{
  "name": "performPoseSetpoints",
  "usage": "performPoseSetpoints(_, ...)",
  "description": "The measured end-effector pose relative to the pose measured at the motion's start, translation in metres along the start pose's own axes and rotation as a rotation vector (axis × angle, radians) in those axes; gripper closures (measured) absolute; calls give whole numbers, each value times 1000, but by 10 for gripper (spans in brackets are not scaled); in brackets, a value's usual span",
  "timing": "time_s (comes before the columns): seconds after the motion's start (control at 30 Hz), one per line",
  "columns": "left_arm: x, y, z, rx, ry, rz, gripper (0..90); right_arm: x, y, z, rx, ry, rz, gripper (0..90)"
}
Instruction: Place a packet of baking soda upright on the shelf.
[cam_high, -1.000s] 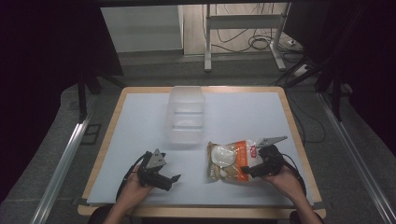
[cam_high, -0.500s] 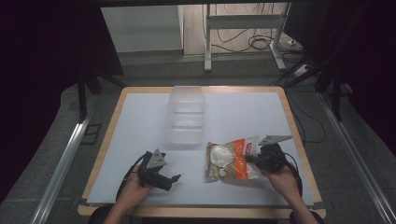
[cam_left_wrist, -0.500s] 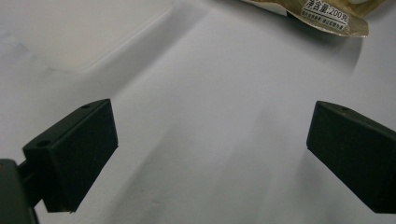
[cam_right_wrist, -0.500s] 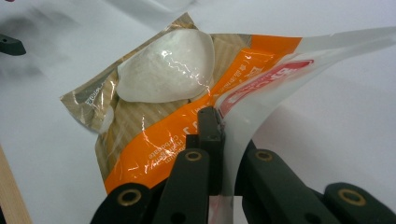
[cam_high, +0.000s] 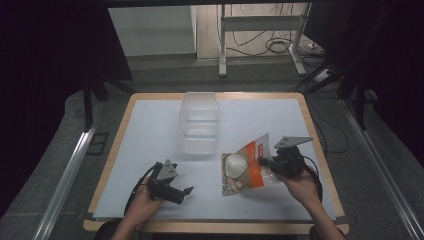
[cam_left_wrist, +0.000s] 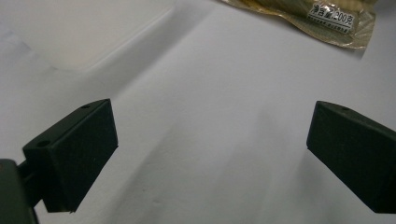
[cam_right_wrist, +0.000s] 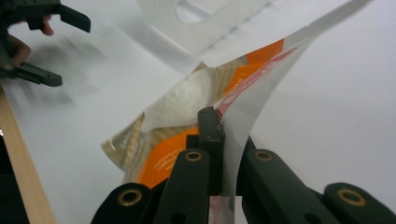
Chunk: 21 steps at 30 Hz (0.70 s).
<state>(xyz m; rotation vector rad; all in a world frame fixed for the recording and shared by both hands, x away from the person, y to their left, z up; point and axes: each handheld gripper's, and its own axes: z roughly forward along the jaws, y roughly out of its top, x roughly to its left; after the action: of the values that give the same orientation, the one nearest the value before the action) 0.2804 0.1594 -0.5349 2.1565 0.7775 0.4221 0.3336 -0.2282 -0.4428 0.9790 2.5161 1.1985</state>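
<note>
An orange and clear snack bag (cam_high: 244, 168) with a white round piece inside hangs tilted above the white table top (cam_high: 150, 130), right of centre. My right gripper (cam_high: 262, 161) is shut on the bag's right edge. In the right gripper view the jaws (cam_right_wrist: 219, 126) pinch the thin film of the bag (cam_right_wrist: 187, 102). My left gripper (cam_high: 189, 194) rests low near the front left, open, with nothing between its jaws. The left gripper view shows the wide gap (cam_left_wrist: 210, 154) over bare table, with the bag's lower edge (cam_left_wrist: 299, 14) far ahead.
A clear plastic container (cam_high: 200, 125) stands at the middle back of the table and appears close behind the bag in the right gripper view (cam_right_wrist: 205, 23). The wooden table edge (cam_high: 320, 150) runs just right of my right hand. Dark floor, rails and cables surround the table.
My right gripper closed on the bag's right edge and lifted it, so the bag now tilts up off the table. The left gripper stayed put.
</note>
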Motion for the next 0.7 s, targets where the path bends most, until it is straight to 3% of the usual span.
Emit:
performPoseSetpoints(0.37, 0, 1, -2, -15, 0, 1, 20, 10, 34, -13, 1, -31, -96, 885)
performPoseSetpoints(0.7, 0, 1, -3, -21, 3, -1, 19, 8, 54, -20, -17, -54, -135, 885)
